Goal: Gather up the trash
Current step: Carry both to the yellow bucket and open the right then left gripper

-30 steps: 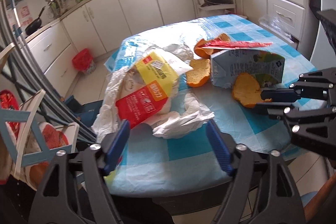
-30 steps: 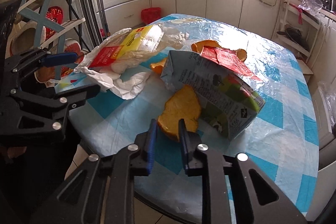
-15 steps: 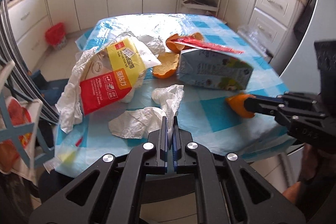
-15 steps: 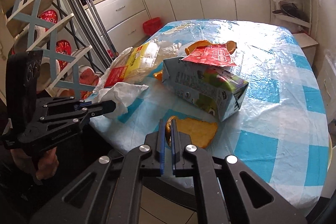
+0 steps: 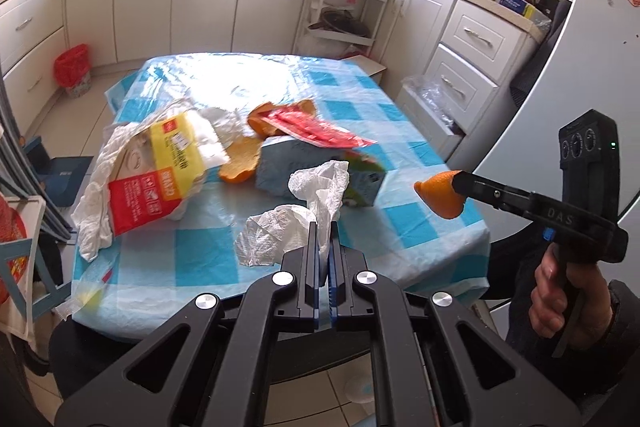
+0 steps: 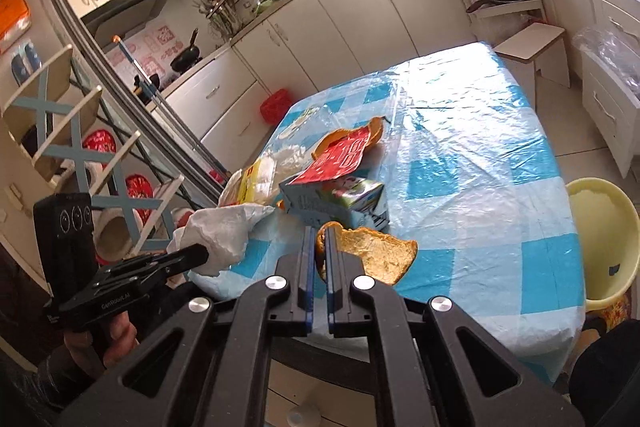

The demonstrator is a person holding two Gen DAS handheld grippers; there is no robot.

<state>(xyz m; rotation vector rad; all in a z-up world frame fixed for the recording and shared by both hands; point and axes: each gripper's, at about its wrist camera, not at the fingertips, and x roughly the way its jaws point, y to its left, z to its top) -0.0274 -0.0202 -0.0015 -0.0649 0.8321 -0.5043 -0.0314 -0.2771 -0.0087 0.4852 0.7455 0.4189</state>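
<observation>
White crumpled tissue (image 5: 298, 211) clamped between the fingers of the left tool (image 5: 324, 247), lifted above the near edge of the checked desk (image 5: 400, 131). Ahead-left of that tool: yellow-and-red bag (image 5: 160, 171). Straight ahead: blue carton (image 5: 280, 167), red wrapper (image 5: 316, 129) on top, orange peels (image 5: 240, 163) beside it. Right tool (image 6: 316, 251) closed on one orange peel piece (image 6: 376, 253), held off the desk's right edge, apart from the other trash.
</observation>
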